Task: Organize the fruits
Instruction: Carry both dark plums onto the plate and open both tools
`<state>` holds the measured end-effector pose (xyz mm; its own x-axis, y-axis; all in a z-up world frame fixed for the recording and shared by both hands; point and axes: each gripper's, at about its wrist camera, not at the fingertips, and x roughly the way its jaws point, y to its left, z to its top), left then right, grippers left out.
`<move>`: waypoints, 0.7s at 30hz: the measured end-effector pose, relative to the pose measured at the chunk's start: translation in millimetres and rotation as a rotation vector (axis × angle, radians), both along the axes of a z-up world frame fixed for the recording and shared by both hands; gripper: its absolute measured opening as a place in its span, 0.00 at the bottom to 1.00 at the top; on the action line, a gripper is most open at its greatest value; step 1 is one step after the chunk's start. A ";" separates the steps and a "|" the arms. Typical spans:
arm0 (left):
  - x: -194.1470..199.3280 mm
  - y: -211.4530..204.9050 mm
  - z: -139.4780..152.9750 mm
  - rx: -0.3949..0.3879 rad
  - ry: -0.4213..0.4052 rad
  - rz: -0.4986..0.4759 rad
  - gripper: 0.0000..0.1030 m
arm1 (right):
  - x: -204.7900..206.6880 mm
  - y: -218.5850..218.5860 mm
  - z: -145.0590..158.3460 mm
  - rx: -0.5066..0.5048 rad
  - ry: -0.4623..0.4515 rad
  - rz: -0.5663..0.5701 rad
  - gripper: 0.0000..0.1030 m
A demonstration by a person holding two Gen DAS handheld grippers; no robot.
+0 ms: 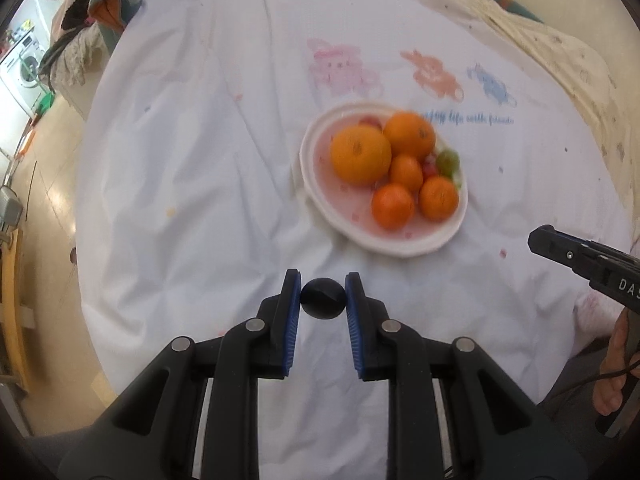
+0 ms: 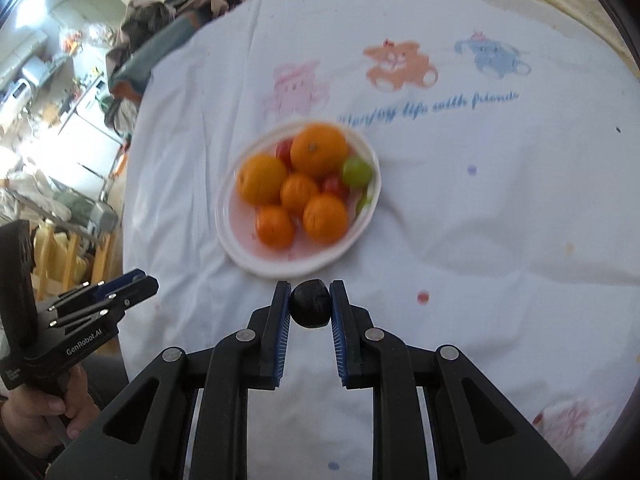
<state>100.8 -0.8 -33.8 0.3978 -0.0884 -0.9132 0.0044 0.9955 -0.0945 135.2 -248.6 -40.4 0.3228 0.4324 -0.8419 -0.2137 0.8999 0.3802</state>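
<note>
A white plate [image 1: 316, 184] sits on the white cloth and holds several oranges [image 1: 360, 155], a green fruit [image 1: 447, 160] and small red fruits. My left gripper [image 1: 322, 298] is shut on a small dark round fruit [image 1: 322, 298] just in front of the plate. My right gripper [image 2: 310, 308] is shut on another small dark round fruit [image 2: 310, 308], also in front of the plate [image 2: 240, 252]. The oranges [image 2: 318, 150] and green fruit [image 2: 357, 171] show in the right wrist view. The right gripper appears in the left wrist view [image 1: 538, 242], the left one in the right wrist view [image 2: 138, 284].
The table is covered by a white cloth with printed bears [image 2: 400, 64] and blue lettering. Piled clothes [image 2: 160, 32] lie at the far left edge. A washing machine [image 1: 24, 64] and floor clutter stand beyond the table's left side.
</note>
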 end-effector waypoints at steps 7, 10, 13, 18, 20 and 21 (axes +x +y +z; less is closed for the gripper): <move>45.9 -14.0 3.9 -0.002 -0.022 -0.028 0.18 | 45.5 14.5 5.9 -0.006 -0.021 0.028 0.20; 68.5 -18.5 -4.4 -0.008 -0.010 -0.025 0.18 | 62.9 20.0 2.0 -0.013 -0.016 0.040 0.20; 83.6 -21.8 -14.7 -0.015 0.004 -0.021 0.18 | 81.9 26.0 -7.1 -0.015 0.004 0.053 0.20; 100.6 -25.9 -42.5 -0.052 0.057 -0.020 0.18 | 106.4 36.0 -35.1 -0.025 0.054 0.068 0.20; 103.5 -27.8 -51.8 -0.050 0.075 -0.024 0.18 | 110.9 39.3 -45.5 -0.030 0.068 0.072 0.20; 104.9 -29.0 -56.4 -0.047 0.085 -0.027 0.18 | 112.9 40.4 -51.0 -0.032 0.078 0.072 0.20</move>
<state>205.7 -29.8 -90.2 0.3159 -0.1419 -0.9381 0.0215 0.9896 -0.1424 248.1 -208.2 -91.4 0.2253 0.4248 -0.8768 -0.2490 0.8951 0.3698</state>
